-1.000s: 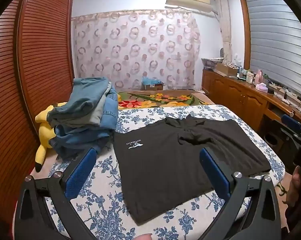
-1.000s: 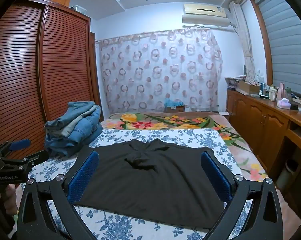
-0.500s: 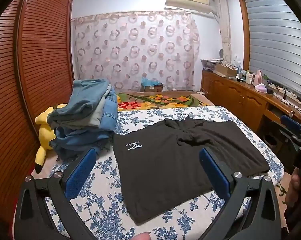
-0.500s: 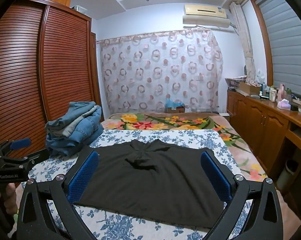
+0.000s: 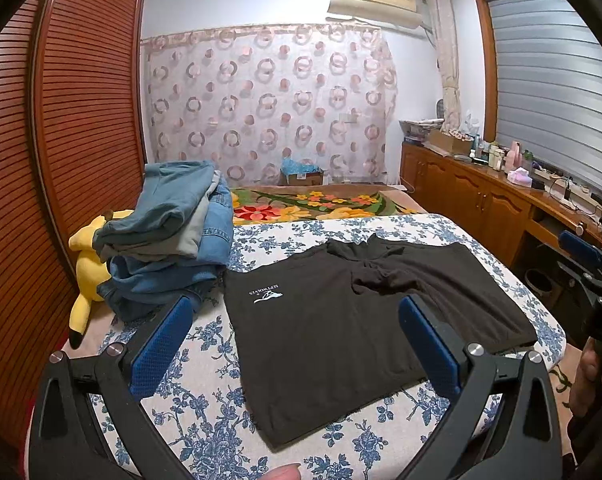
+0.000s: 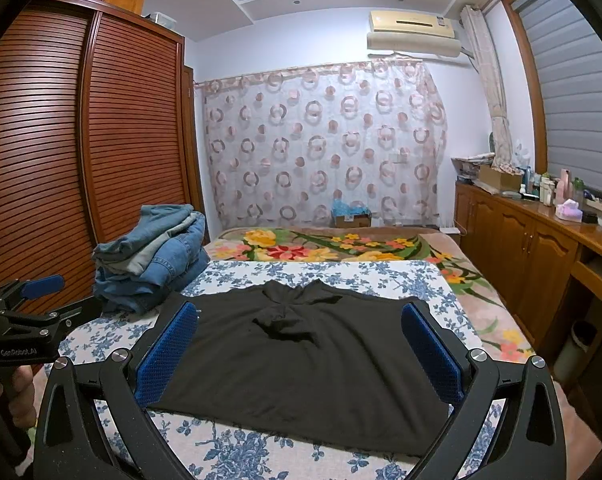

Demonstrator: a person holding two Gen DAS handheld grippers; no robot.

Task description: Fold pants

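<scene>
Black pants (image 5: 341, 320) with a small white logo lie spread flat on the blue-flowered bed sheet (image 5: 205, 412), a small wrinkle near the far edge. They also show in the right wrist view (image 6: 301, 360). My left gripper (image 5: 297, 344) is open and empty, held above the near left side of the bed. My right gripper (image 6: 299, 348) is open and empty, held above the near right edge. Neither touches the cloth. Each gripper shows at the edge of the other's view: the right one (image 5: 593, 280), the left one (image 6: 25, 312).
A pile of folded jeans (image 5: 169, 240) sits at the bed's far left, a yellow plush toy (image 5: 87, 268) beside it. A wooden wardrobe (image 5: 61, 160) stands left, a cluttered wooden cabinet (image 5: 493, 200) right. A flowered blanket (image 5: 313, 206) lies beyond the sheet.
Both grippers have stayed almost still and open. The pants have not moved.
</scene>
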